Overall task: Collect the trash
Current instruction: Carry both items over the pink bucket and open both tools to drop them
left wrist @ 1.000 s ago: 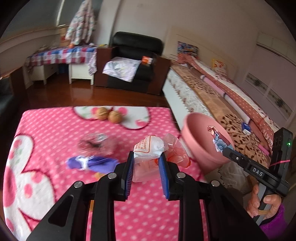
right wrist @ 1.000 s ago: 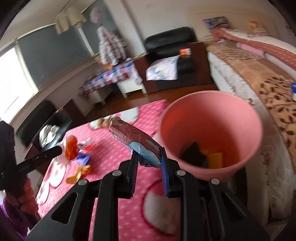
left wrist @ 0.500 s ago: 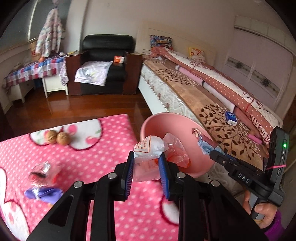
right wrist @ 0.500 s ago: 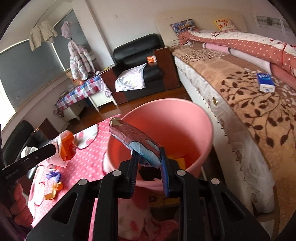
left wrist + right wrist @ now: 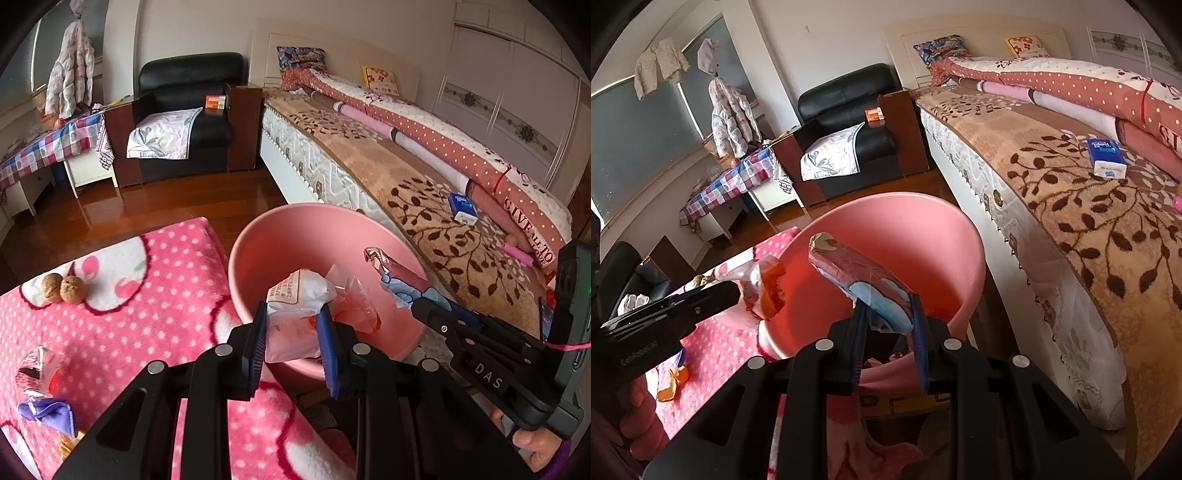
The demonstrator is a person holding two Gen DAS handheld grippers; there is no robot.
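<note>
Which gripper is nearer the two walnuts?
Left. The left gripper hangs at the pink bin's table-side rim, next to the walnuts; the right gripper is over the bin's far side.

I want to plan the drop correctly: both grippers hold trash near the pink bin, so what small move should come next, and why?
Probably open both grippers. The left gripper holds the plastic bag and the right gripper holds the foil wrapper, and both pieces seem to hang over the mouth of the pink bin, so they should fall inside.
</note>
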